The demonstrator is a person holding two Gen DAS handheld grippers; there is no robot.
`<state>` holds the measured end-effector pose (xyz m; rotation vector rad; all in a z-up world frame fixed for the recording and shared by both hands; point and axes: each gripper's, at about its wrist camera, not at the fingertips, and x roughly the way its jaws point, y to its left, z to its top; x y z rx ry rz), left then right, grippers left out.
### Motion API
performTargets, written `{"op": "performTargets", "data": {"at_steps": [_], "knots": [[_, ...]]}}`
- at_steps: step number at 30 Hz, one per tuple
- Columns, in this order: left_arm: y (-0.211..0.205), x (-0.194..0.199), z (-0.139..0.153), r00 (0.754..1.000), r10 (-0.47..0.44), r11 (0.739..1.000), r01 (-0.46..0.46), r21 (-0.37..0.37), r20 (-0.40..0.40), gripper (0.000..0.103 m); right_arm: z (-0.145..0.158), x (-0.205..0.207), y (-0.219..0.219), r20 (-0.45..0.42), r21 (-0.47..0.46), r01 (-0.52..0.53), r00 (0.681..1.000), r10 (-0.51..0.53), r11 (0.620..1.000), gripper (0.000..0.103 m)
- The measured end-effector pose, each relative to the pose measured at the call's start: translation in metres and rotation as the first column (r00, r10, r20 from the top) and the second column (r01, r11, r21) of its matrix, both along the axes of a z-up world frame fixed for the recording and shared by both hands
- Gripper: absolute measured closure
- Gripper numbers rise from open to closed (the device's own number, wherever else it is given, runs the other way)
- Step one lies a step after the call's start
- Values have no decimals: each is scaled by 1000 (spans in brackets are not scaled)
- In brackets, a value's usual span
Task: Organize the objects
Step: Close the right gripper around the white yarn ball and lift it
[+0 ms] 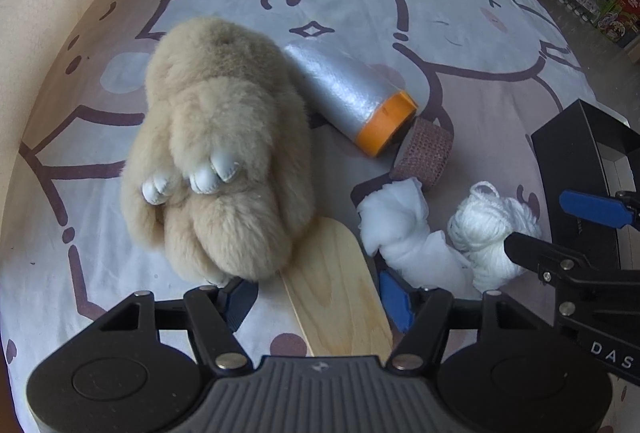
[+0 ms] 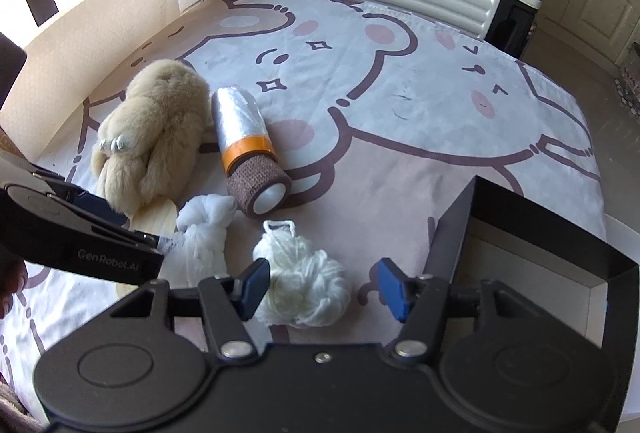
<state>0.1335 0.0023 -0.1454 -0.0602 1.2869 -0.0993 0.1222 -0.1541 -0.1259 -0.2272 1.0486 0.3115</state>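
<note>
Yarn (image 2: 302,283) lies between our right gripper (image 2: 322,291) fingers, apart, seemingly untouched; we should centre before closing. Left gripper (image 1: 316,303) fingers, apart, straddle the wooden stick (image 1: 336,297).

The wooden paddle (image 1: 336,297) is half hidden under the plush rabbit (image 1: 216,153); the black box (image 2: 532,257) is cut off at the right edge

Both wrists look steeply down — close, overlapping.
</note>
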Motion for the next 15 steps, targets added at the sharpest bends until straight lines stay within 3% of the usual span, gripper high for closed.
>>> {"op": "performTargets", "data": {"at_steps": [12, 15], "knots": [[-2, 1, -6, 999, -37, 999, 37, -1, -23, 39, -18, 3, 17, -49, -39, -95, 995, 93, 995, 48], [-3, -1, -4, 997, -71, 997, 71, -12, -16, 46, -25, 2, 20, -66, -66, -103, 993, 99, 992, 46]]}}
